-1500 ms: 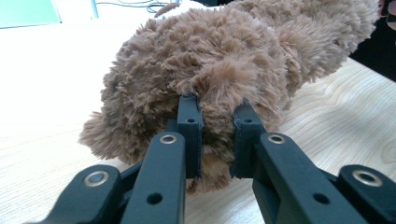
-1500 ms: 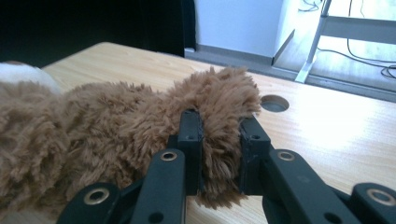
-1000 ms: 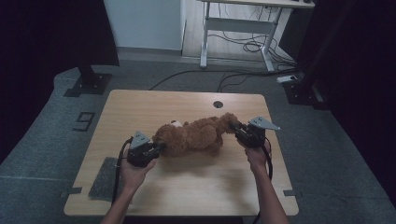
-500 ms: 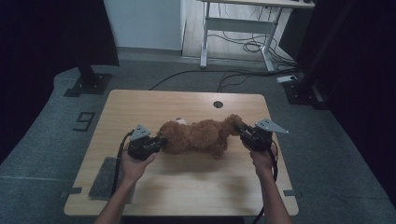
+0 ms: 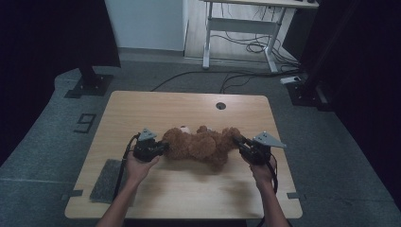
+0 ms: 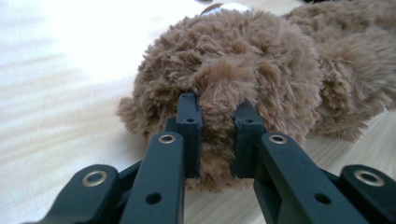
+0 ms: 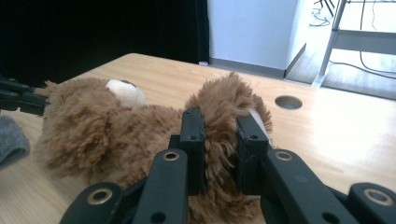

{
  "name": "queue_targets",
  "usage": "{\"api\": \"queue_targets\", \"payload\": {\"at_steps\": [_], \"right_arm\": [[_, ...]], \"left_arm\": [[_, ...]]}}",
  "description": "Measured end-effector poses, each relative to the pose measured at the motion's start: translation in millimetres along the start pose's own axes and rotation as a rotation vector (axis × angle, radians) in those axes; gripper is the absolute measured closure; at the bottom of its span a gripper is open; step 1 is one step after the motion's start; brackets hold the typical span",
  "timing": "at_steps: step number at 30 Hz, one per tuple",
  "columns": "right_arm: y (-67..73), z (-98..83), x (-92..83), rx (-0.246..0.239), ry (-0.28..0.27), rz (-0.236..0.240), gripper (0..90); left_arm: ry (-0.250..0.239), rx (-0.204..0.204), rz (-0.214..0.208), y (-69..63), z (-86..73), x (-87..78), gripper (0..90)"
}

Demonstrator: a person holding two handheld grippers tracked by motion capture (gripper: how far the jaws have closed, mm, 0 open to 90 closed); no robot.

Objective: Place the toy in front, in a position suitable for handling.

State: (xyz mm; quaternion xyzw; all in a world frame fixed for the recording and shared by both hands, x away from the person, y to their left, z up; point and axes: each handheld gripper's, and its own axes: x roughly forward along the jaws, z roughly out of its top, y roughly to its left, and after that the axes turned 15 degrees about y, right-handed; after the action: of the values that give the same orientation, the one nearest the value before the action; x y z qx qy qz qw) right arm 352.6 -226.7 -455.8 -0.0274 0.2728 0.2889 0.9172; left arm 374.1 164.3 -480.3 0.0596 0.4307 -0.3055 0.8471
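Left to right: a dark grey felt-like pad (image 5: 106,174) lies flat at the near-left edge of the light wooden table (image 5: 189,101), untouched. The left gripper (image 5: 162,147) sits just right of it, jaws drawn narrow and pinching a tuft of fur at the head end of the brown shaggy plush teddy bear (image 5: 201,144); in the left gripper view the fur bulges between the pads (image 6: 190,126), so the grip looks real. The bear lies stretched lengthways across the middle of the table, pale muzzle (image 7: 123,92) turned toward the far side; looks resting on the top or just skimming it, hard to tell from above. The right gripper (image 5: 240,144) has the opposite end, jaws likewise narrow and clamped on a furry limb, probably a leg, with the pads (image 7: 194,135) sunk in pile. Far side has a round cable hole (image 5: 221,105), clear of the work. Step in hand, as I read it: two-handed carry or set-down of the bear, held at both ends. Next move calls for both hands moving in step, keeping even tension so neither tuft slips, and no release before the body is fully settled on the wood.
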Motion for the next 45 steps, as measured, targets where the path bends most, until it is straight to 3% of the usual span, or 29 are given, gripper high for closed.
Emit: {"api": "queue_targets", "payload": {"at_steps": [2, 5, 6, 7, 8, 11, 12, 17, 21, 24, 27, 31, 32, 34, 40, 45], "right_arm": [[-2.4, -5.0, 0.3, 0.026, -0.011, 0.021, 76.2], [-3.6, -9.8, -0.1, 0.033, -0.017, 0.024, 75.3], [-4.6, -16.5, -0.7, 0.044, -0.027, 0.032, 74.1], [-4.6, -16.5, -0.7, 0.044, -0.027, 0.032, 74.1], [-5.0, -19.0, -1.0, 0.047, -0.028, 0.031, 73.0], [-8.5, -33.5, -1.2, 0.067, -0.038, 0.044, 69.7], [-9.6, -36.8, -1.4, 0.074, -0.043, 0.055, 69.4], [-11.0, -46.1, -1.5, 0.086, -0.047, 0.074, 69.0], [-10.9, -49.6, -4.4, 0.085, -0.044, 0.086, 66.5], [-11.7, -52.1, -4.4, 0.092, -0.045, 0.092, 64.5], [-13.6, -55.5, -2.7, 0.106, -0.046, 0.098, 62.8], [-14.8, -56.4, -0.5, 0.118, -0.047, 0.102, 61.4], [-14.8, -56.4, -1.2, 0.119, -0.049, 0.106, 60.6], [-14.6, -56.4, -1.8, 0.119, -0.052, 0.107, 60.3], [-14.1, -60.0, -1.6, 0.133, -0.053, 0.117, 59.7], [-15.4, -61.5, -1.7, 0.131, -0.048, 0.119, 59.3]], "left_arm": [[0.001, -0.018, -0.025, 4.5, -3.5, 0.8, 74.3], [0.008, -0.013, -0.02, 5.0, -4.5, -1.5, 70.4], [0.015, -0.017, -0.023, 5.7, -5.3, -5.0, 60.6], [0.017, -0.016, -0.02, 6.4, -6.4, -8.1, 60.6], [0.019, -0.023, -0.014, 7.4, -8.6, -12.6, 53.9], [0.019, -0.031, 0.04, 10.0, -21.4, -25.4, 35.7], [0.007, -0.049, 0.057, 12.7, -33.1, -33.4, 34.8], [-0.007, -0.064, 0.071, 15.0, -54.0, -46.4, 30.8], [0.003, -0.037, 0.089, 11.0, -77.7, -58.0, 27.6], [0.01, -0.029, 0.099, 9.4, -86.0, -60.6, 25.5], [-0.019, -0.07, 0.076, 13.5, -102.6, -64.2, 22.6], [-0.026, -0.08, 0.077, 19.1, -111.0, -69.5, 20.2], [-0.034, -0.103, 0.087, 23.6, -116.1, -74.6, 20.1], [-0.035, -0.11, 0.089, 25.4, -118.1, -76.3, 20.1], [0.019, -0.117, 0.128, 27.8, -126.9, -76.5, 17.1], [0.062, -0.122, 0.131, 30.5, -129.7, -67.5, 16.1]]}}
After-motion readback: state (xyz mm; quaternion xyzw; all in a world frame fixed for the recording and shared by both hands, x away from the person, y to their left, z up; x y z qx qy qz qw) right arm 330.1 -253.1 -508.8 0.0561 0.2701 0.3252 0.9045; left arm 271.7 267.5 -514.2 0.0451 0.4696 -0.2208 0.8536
